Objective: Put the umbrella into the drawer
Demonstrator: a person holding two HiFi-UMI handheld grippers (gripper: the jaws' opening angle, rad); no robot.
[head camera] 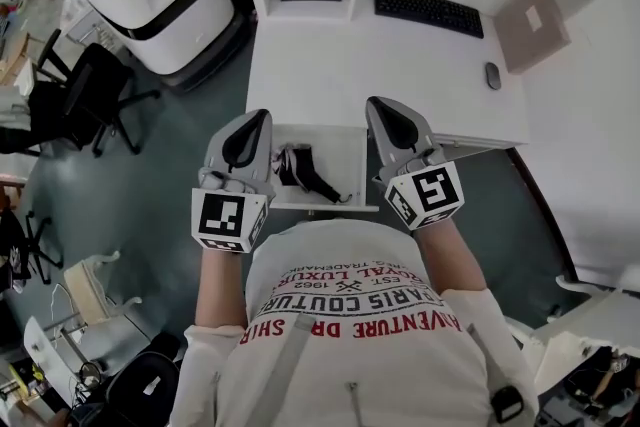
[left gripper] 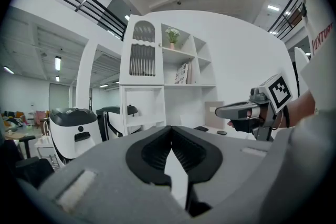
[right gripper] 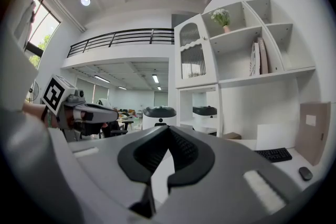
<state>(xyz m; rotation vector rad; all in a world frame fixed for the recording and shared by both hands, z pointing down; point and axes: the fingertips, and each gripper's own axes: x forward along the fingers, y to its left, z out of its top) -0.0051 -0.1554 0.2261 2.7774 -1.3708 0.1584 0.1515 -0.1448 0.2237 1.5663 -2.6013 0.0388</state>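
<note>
In the head view, the black folded umbrella (head camera: 305,170) is seen lying inside the open drawer (head camera: 322,205), which is pulled out from under the white desk (head camera: 400,80). It rests toward the drawer's left side, and the right part of the drawer floor is bare. The left gripper (head camera: 255,123) and the right gripper (head camera: 385,115) are held out above the drawer's two sides, one on each flank of the umbrella. Neither is touching it. A keyboard (head camera: 428,10) and a mouse (head camera: 492,75) are set farther back on the desk.

In the left gripper view, the jaws are brought together with their dark pads meeting at the tips, and nothing is caught between them. Only the room and the shelving are seen beyond them, with the other gripper off to the right.

In the right gripper view, the jaws are likewise closed and empty, and the left gripper is seen at the left.

The placing itself is judged done, since the umbrella is already in the drawer and released. The drawer is still open, so at most a push to close it is judged to remain, though the task sentence does not ask for that.
</note>
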